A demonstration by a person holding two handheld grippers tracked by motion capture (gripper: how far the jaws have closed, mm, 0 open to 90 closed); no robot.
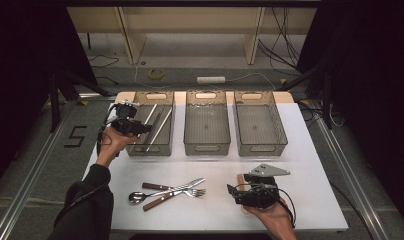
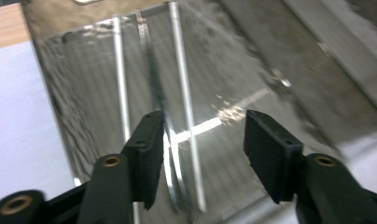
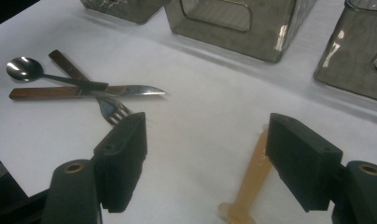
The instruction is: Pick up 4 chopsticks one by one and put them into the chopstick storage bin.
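We look down along the left gripper (image 2: 203,158) into a clear grey plastic bin (image 2: 60,93). Our two black jaws rise from the bottom of the view and stand apart, with nothing pressed between the pads. Below them, on the ribbed floor of the bin, lie long thin metal sticks (image 2: 184,107), roughly side by side and running away from us toward the far wall; the picture is too blurred to count them surely. One passes just beside the left jaw. Bright glints show on the bin floor between the jaws. Left of the bin we see the white table (image 2: 14,116), and a strip of wood (image 2: 7,25) at the top left corner.
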